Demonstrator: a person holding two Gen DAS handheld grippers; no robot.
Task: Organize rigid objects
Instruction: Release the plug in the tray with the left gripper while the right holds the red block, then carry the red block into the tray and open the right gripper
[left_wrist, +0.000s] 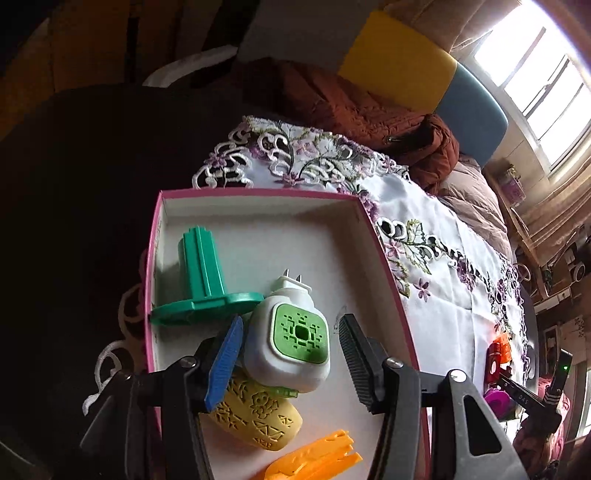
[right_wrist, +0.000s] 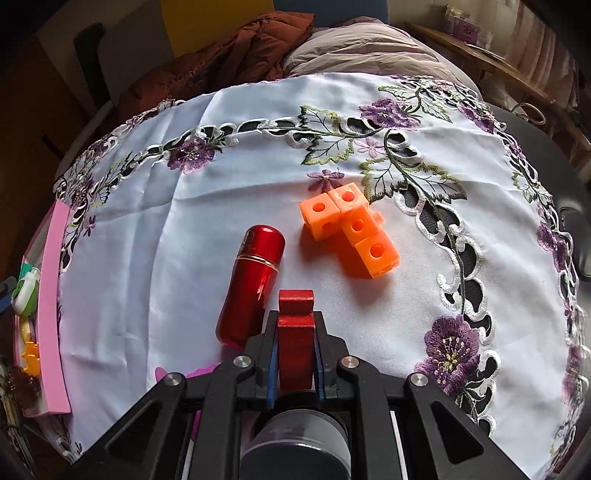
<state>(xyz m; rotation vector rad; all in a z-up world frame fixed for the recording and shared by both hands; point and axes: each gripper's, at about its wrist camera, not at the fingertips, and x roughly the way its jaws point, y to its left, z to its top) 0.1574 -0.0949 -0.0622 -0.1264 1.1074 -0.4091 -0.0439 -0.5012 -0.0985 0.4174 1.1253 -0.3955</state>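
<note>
— Pink-rimmed box (left_wrist: 153, 258) first: what lies in it?

— Seen from the left wrist, a green stand with a ribbed post (left_wrist: 201, 275) sits at the far left of the white floor, its flat base toward the camera. Just beside it, touching that base, lies a white plug-in device with a green vented face (left_wrist: 291, 341), prongs pointing away. Under its near end is a yellow embossed piece (left_wrist: 258, 417), and nearest the camera an orange clip (left_wrist: 317, 461).

— And the left gripper (left_wrist: 291, 354)?

— Its fingers are spread wide, one blue-faced pad (left_wrist: 225, 362) left of the white device, one black ribbed pad right of it. They flank it; I cannot tell if the blue pad touches it.

— The right gripper (right_wrist: 295, 339)?

— Closed narrowly on a dark red block (right_wrist: 294, 338), which stands upright between the fingers and juts past the tips, above the white embroidered cloth (right_wrist: 147, 221) on the tabletop.

— What is loose on the cloth?

— A glossy red cylinder with a gold band (right_wrist: 253, 284) lies on its side just left of the held block. Beyond it, near but apart, rests a cluster of orange linking cubes (right_wrist: 351, 229). The pink box shows at the far left edge in the right wrist view.
</note>
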